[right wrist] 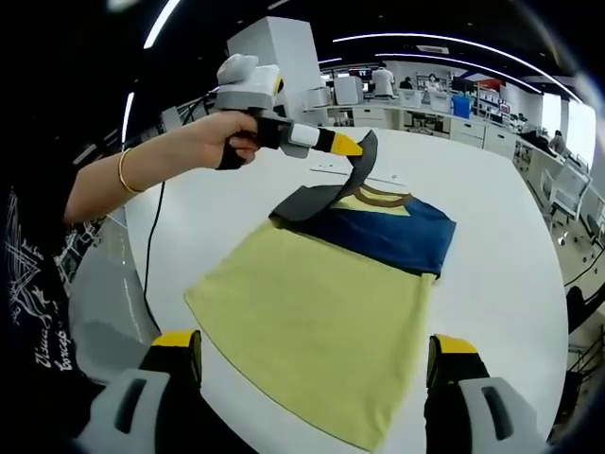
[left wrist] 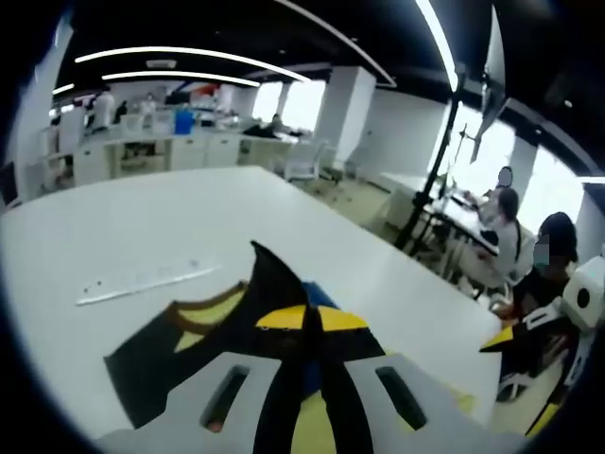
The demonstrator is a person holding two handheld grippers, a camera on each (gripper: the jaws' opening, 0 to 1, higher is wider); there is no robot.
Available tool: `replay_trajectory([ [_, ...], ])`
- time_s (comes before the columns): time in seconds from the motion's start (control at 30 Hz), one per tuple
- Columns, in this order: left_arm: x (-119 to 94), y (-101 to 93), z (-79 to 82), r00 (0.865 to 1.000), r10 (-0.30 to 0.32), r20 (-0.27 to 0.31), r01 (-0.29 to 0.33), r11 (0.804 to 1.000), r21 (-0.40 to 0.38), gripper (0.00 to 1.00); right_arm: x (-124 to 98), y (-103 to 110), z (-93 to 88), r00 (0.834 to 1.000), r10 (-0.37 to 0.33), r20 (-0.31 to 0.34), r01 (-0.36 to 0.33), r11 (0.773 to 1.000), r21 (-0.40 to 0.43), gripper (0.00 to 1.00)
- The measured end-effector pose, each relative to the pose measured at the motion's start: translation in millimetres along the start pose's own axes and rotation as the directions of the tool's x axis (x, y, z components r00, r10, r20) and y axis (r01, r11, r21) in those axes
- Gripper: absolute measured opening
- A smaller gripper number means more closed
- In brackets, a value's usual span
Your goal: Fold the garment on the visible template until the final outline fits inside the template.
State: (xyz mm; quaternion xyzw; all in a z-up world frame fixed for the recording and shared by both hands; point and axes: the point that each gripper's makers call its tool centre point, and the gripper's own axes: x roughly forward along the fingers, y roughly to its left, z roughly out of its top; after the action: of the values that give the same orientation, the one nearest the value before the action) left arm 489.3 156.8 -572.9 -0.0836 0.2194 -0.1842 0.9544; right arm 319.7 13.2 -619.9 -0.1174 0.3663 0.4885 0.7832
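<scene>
The T-shirt point(right wrist: 326, 312) lies flat on the white desk point(right wrist: 501, 189), yellow body toward the right gripper's camera and navy yoke with the collar at the far end; its long axis runs from the near hem away to the collar. The left gripper point(right wrist: 364, 151), held in the person's hand point(right wrist: 213, 137), reaches in from the left side of the right gripper view, and its jaws are closed on the dark sleeve point(right wrist: 317, 199), which is lifted off the desk and drawn toward the collar. In the left gripper view the same pinch shows: the yellow-tipped jaws point(left wrist: 312, 322) meet on a raised peak of dark fabric point(left wrist: 269, 279). The right gripper point(right wrist: 312, 364) hovers at the near hem with its jaws spread wide, one tip to each side of the yellow panel, holding nothing; it is nearest the hem, while the left gripper is nearest the shoulder. A pale ruler-like strip point(left wrist: 146, 281) lies on the desk just beyond the collar. No template outline can be made out on the desk. Judged from this layout, the sleeve fold is in hand and must travel inward across the short axis of the shirt; the hem-to-collar fold along the long axis is not yet done and falls to the right gripper.
</scene>
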Motion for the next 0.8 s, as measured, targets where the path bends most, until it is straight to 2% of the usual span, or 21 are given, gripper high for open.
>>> replay_trajectory([
  [0.23,9.9,-24.8,-7.6,0.996,-0.085,0.013,0.085,0.995,-0.045,0.00,1.6,0.5,-4.8,1.000,0.001,-0.013,-0.001,1.000,0.005,0.99],
  [0.37,16.2,-31.3,-16.4,0.996,-0.094,-0.008,0.094,0.996,-0.012,0.00,2.5,1.4,-5.5,1.000,0.005,-0.015,-0.005,1.000,0.006,0.99],
  [0.8,46.5,-42.5,-64.1,0.987,-0.132,-0.095,0.130,0.991,-0.024,0.00,-0.2,-4.2,-15.4,1.000,-0.006,-0.024,0.006,1.000,0.028,0.99],
])
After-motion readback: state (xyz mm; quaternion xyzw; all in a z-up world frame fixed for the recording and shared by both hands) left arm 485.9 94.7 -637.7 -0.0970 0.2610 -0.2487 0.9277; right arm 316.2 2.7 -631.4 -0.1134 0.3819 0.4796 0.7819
